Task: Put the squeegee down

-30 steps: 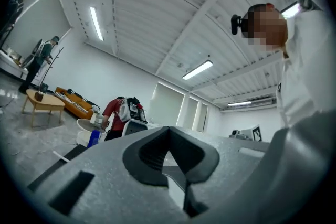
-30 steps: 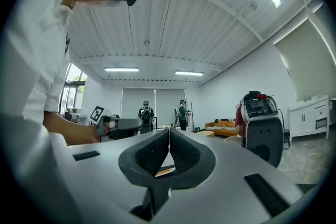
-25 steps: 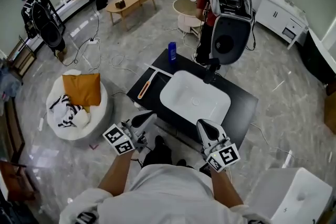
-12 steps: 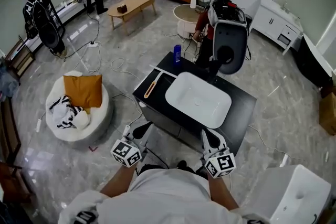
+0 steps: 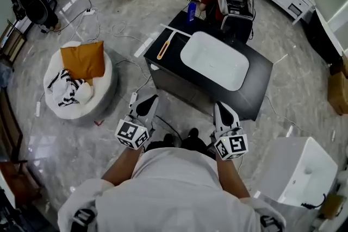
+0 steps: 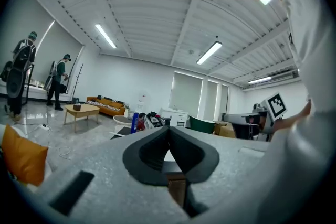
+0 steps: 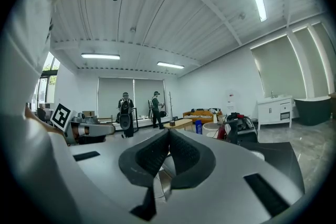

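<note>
Fingers (image 6: 149, 152) of left gripper (image 5: 148, 105) and right gripper (image 5: 224, 110) are pressed together, empty; the squeegee (image 5: 164, 47) is seen well apart on the counter (image 5: 260, 76).

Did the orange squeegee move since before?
No. The squeegee lies in the same place as before on the black counter, just left of the white basin. Only the camera view has shifted.
</note>
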`<state>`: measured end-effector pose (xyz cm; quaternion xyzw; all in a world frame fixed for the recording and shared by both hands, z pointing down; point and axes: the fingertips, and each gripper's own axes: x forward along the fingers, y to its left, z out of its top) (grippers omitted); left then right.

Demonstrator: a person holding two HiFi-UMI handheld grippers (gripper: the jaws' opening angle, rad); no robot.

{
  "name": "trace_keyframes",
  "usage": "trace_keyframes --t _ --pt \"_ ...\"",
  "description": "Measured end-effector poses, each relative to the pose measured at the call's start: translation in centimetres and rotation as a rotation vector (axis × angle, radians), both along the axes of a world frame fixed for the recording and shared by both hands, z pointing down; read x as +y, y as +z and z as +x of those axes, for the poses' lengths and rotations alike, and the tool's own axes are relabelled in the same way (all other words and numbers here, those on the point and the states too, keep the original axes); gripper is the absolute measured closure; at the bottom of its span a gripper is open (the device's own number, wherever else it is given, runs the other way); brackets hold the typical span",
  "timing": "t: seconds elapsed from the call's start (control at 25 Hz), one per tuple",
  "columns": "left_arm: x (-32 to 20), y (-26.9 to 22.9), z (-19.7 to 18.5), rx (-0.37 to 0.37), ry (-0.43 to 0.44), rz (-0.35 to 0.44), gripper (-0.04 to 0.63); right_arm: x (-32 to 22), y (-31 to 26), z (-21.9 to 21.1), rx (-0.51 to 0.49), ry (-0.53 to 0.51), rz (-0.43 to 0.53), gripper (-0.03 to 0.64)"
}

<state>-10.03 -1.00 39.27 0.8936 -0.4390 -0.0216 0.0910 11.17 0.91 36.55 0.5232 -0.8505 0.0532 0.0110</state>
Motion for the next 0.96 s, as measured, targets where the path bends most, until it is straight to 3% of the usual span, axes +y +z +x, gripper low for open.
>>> trace_keyframes --t 0.32,0.6,0.96 --pt "1.3 0.1 0.8 0.040 0.089 -0.030 0.578 0.7 0.0 -1.2 0.034 0.000 -0.030 0.601" --pt "1.5 0.1 2.2 0.048 0.188 -0.011 0.580 0.2 -0.9 0.9 0.096 0.013 0.050 0.601" --pt "1.2 1.4 0.9 0.061 0.187 -0.057 0.578 -0.6 -1.4 3.7 0.107 0.082 0.059 0.601"
